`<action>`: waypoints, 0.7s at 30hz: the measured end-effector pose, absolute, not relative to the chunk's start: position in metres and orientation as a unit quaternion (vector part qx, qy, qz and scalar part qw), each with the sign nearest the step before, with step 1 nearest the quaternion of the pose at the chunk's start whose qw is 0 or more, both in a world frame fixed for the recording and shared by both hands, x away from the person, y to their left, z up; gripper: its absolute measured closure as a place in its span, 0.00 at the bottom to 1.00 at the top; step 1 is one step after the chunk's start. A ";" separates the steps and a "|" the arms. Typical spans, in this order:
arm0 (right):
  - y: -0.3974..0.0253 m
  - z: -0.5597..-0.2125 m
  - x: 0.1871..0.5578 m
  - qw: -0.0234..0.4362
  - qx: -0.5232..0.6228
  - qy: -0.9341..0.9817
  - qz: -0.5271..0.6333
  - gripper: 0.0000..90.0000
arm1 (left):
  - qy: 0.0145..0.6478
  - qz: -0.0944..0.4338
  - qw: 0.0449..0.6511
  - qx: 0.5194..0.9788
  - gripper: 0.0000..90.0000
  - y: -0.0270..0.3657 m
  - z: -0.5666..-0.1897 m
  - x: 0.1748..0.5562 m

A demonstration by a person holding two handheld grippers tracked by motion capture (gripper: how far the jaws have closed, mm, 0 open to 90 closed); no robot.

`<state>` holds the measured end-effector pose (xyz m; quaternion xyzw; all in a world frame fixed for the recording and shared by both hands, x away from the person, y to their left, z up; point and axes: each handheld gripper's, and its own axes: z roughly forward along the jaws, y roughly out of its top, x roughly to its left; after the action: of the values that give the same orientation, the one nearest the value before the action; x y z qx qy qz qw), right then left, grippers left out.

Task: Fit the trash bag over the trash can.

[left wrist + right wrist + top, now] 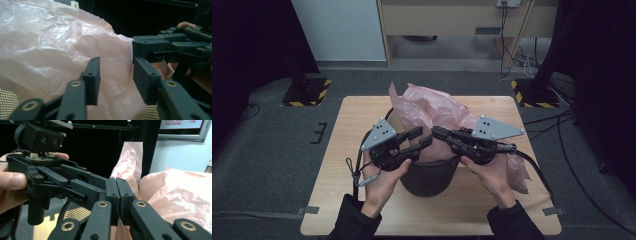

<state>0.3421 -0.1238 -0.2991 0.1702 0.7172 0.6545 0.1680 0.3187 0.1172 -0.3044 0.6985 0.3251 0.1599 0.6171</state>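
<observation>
A dark mesh bin (429, 177) stands on the wooden table (352, 115), lined with a crumpled pink plastic bag (432, 107) that bulges out of its top and hangs over its right side. Both grippers hover over the bin's rim, tips nearly meeting. My left gripper (424, 136) is open, and in its own view its jaws (116, 77) straddle a fold of the bag (50, 50) without pressing it. My right gripper (435, 131) is shut, and its own view shows the jaws (117, 185) pinched on a thin edge of the bag (180, 195).
Mesh of the bin (75, 212) shows below the jaws. A person's hands and dark sleeves (362, 220) come in from the bottom edge. Bare tabletop lies to the left and front of the bin. Black stands with striped bases (307, 92) sit on the floor beyond.
</observation>
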 end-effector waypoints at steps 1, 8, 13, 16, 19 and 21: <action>-0.124 -0.299 0.342 0.168 0.170 0.718 0.654 0.99 | 0.322 0.160 0.618 0.699 0.69 0.118 -0.305 0.319; -0.124 -0.299 0.341 0.161 0.169 0.717 0.657 0.99 | 0.300 0.153 0.621 0.708 0.94 0.115 -0.304 0.320; -0.125 -0.298 0.341 0.154 0.173 0.716 0.659 0.96 | 0.306 0.153 0.617 0.709 1.00 0.113 -0.304 0.320; -0.129 -0.297 0.341 0.156 0.178 0.707 0.666 0.86 | 0.314 0.154 0.613 0.708 1.00 0.115 -0.304 0.319; -0.138 -0.292 0.341 0.170 0.191 0.690 0.677 0.73 | 0.321 0.158 0.607 0.709 1.00 0.118 -0.303 0.318; -0.150 -0.288 0.343 0.189 0.216 0.676 0.679 0.63 | 0.326 0.158 0.603 0.711 1.00 0.121 -0.303 0.317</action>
<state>0.3427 -0.1496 -0.2882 0.2159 0.6755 0.6793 0.1887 0.3175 0.1208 -0.3035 0.7111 0.3258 0.1580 0.6027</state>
